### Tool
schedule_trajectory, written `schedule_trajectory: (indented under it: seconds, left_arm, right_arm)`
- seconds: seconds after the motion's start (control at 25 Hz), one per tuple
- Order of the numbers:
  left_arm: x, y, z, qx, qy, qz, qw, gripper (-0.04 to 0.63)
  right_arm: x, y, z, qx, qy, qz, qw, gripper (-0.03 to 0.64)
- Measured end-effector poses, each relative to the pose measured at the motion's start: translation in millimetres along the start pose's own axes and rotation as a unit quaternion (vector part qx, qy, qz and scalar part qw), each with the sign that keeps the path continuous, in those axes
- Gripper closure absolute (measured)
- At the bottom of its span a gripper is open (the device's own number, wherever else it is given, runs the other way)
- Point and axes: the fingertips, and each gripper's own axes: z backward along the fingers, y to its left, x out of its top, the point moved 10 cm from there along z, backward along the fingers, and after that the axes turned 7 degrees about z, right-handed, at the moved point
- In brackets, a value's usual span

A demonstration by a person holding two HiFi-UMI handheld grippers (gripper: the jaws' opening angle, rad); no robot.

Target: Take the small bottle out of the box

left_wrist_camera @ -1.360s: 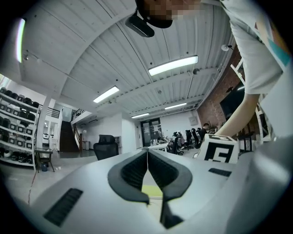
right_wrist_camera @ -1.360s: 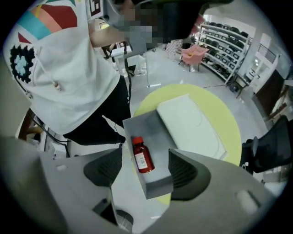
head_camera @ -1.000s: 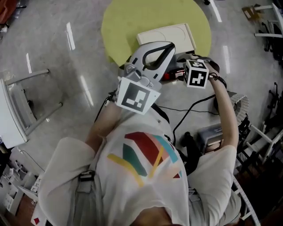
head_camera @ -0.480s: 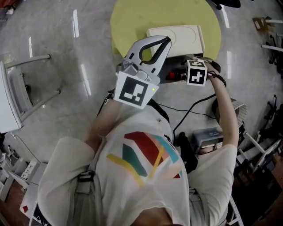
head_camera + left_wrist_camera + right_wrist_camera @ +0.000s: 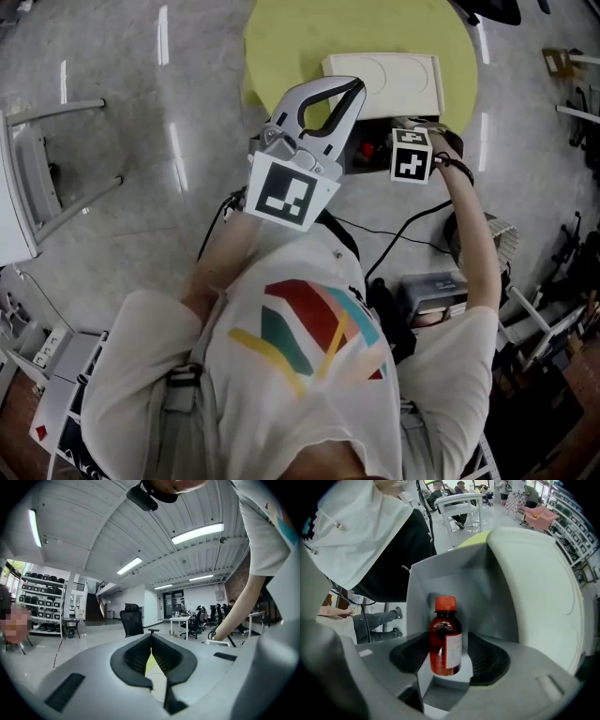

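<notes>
A small brown-red bottle (image 5: 444, 620) with a red cap and a white label stands upright inside a grey box (image 5: 487, 592), whose white lid (image 5: 534, 588) is folded back. My right gripper (image 5: 446, 644) reaches into the box, its pads closed against the bottle's sides. From above, the right gripper (image 5: 389, 150) sits at the box (image 5: 375, 155) on the near edge of the round yellow table (image 5: 281, 37). A spot of red from the bottle (image 5: 366, 148) shows there. The left gripper (image 5: 352, 86) is held up over the table's edge, shut and empty; in its own view the left gripper (image 5: 151, 637) points into the room.
The white lid (image 5: 384, 82) lies back on the table. A white chair (image 5: 28, 187) stands on the floor at the left. A black cable (image 5: 394, 234) and a stack of gear (image 5: 436, 295) lie at the right, beside the person.
The head view has drifted, so the table and box sit a little higher and further right. Both grippers stay by the box, the right one still reaching into it.
</notes>
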Motion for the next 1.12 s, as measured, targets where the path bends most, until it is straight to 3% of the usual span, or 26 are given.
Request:
schedule_trajectory:
  seconds: [0.2,0.68,1.12]
  left_arm:
    - [0,-2,3,0.003,0.001,-0.003,1.0,0.58]
    - [0,-4,6,-0.008,-0.013,0.01,0.9998,0.58]
    - [-1,1,9,-0.009,-0.008,0.018,0.9998,0.58]
  right_arm:
    - [-3,0,-2,-0.009,-0.012,-0.028,1.0,0.376]
    - [4,8,-9,-0.065,0.013,-0.022,0.998,0.396]
    - [3,9,-6,-0.069,0.013,-0.026,0.997,0.397]
